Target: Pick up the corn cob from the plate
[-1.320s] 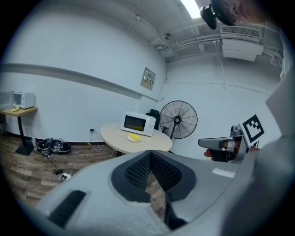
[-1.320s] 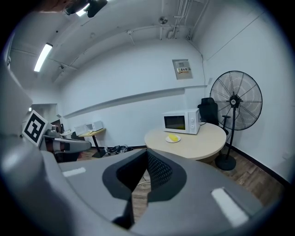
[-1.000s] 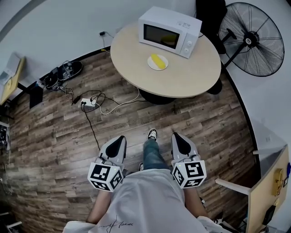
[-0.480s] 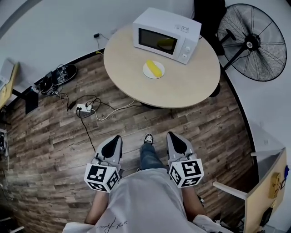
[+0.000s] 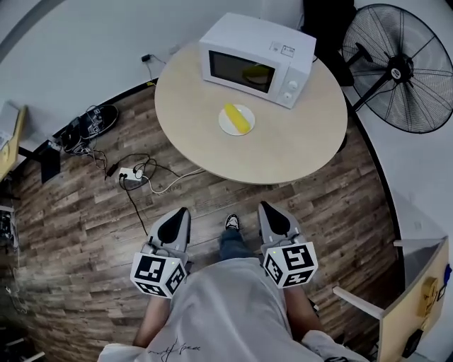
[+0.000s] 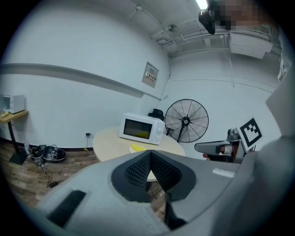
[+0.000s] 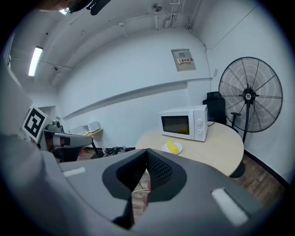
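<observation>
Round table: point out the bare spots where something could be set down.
The table is bare along its near edge in front of the plate, on the fan side, and left of the plate. It is crowded at the back: the microwave, with the plate close before it.

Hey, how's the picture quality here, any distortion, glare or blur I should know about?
Head view: strong fisheye bending, corn cob sharp. Left gripper view: dark rounded corners, ceiling light glaring. Right gripper view: same vignette, microwave crisp.
</observation>
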Motion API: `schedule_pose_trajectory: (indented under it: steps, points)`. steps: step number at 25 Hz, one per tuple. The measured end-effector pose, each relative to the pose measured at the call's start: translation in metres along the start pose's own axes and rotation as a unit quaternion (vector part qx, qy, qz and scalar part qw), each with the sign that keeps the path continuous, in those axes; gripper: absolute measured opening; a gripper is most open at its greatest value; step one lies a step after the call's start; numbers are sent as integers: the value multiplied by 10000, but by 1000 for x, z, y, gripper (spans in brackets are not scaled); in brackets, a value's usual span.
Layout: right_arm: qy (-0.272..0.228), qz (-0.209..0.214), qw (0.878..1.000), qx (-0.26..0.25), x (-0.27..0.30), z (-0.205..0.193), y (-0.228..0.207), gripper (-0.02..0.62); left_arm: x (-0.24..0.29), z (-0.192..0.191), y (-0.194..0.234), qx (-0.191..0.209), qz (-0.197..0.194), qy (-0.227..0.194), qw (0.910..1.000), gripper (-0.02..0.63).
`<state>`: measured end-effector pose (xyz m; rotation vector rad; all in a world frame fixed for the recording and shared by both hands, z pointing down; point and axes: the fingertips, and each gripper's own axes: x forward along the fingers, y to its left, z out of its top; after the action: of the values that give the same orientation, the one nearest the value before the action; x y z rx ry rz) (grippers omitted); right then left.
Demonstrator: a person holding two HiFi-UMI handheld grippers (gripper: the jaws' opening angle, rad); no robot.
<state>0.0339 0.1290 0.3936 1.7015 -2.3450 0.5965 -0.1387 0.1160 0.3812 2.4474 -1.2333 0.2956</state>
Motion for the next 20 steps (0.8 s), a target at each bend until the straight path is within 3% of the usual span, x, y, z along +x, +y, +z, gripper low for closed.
schedule_pose_trajectory:
  steps: [9,20]
  points:
    - [-36,123,9999,109,49,20,-39,11,60,27,8,244,46,90,9997,-11]
    - [-88,204,9997,57,85,41,-75,12,115,51,12,260,46,3,9997,-11]
